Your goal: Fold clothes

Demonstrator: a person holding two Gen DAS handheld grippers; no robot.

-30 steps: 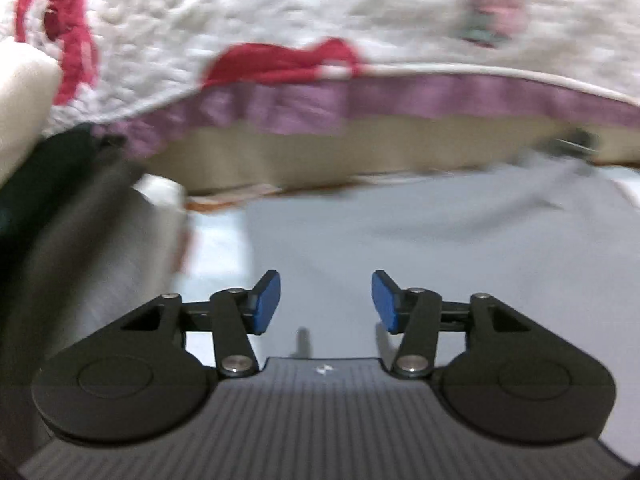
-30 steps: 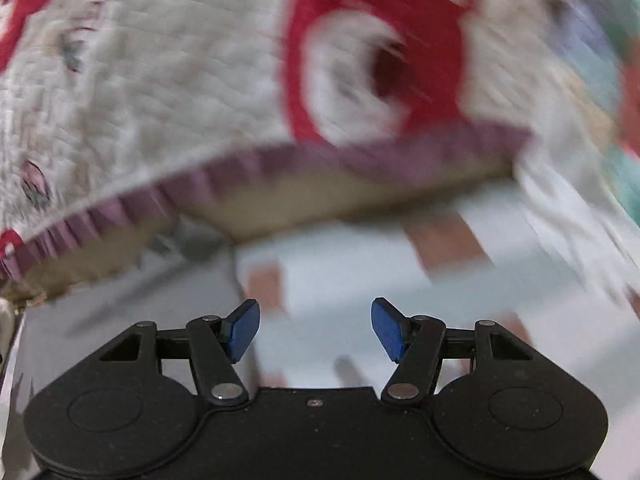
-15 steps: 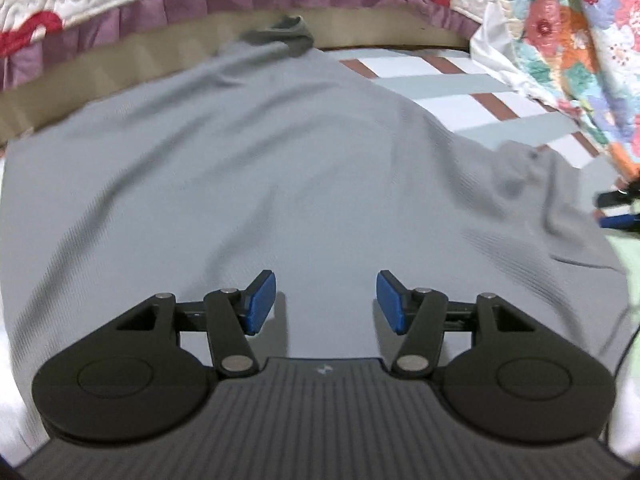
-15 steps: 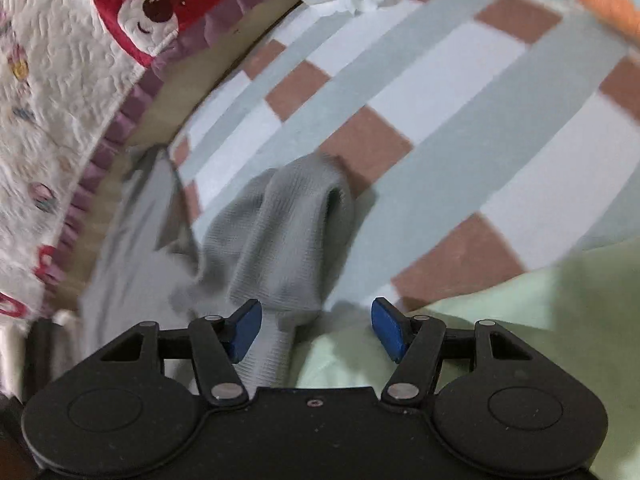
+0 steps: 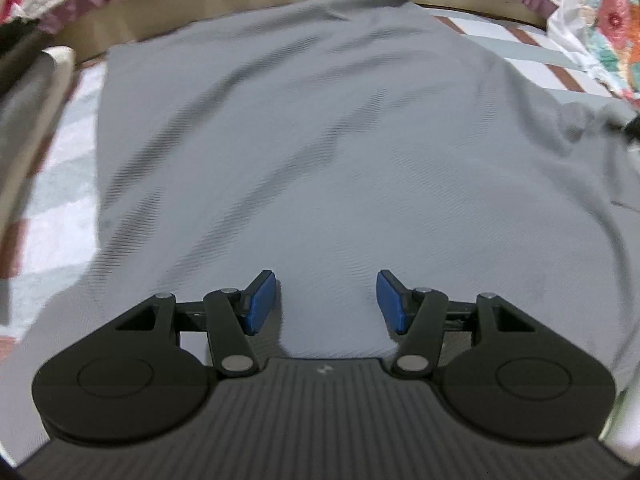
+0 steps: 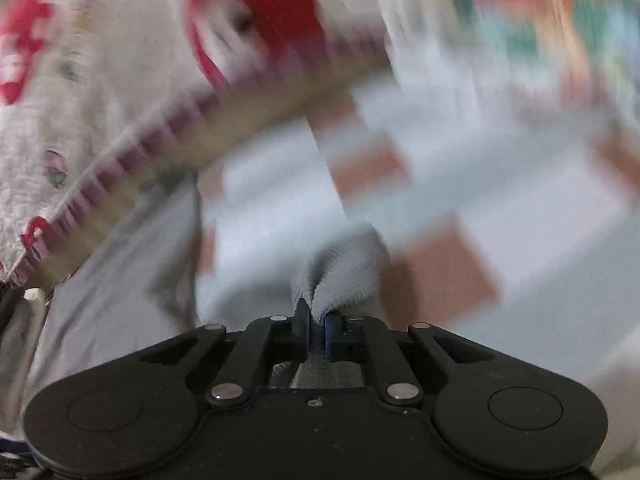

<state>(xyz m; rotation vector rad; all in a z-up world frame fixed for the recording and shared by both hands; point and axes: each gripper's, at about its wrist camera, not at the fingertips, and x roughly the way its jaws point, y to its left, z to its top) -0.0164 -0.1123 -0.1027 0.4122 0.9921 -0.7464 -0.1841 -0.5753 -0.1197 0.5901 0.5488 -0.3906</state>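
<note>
- The left tool sits at the bottom centre of its frame, its blue pads spread wide with nothing between them; it hovers low over the near hem of the grey shirt, probably placed to take that edge or pin it down for a fold.
- The shirt lies spread flat through the middle of the left view, collar toward the top of the frame, with long soft wrinkles.
- The right tool, at the bottom centre of its frame, is pinched tight on a bunched sleeve, likely to carry it across the body as the first fold.
- The right view is heavily blurred.
- Beneath lies a bed sheet striped in grey, white and brown.
- A quilt with red motifs and a purple frill fills the upper left of the right view; floral fabric shows at the left view's upper right.
</note>
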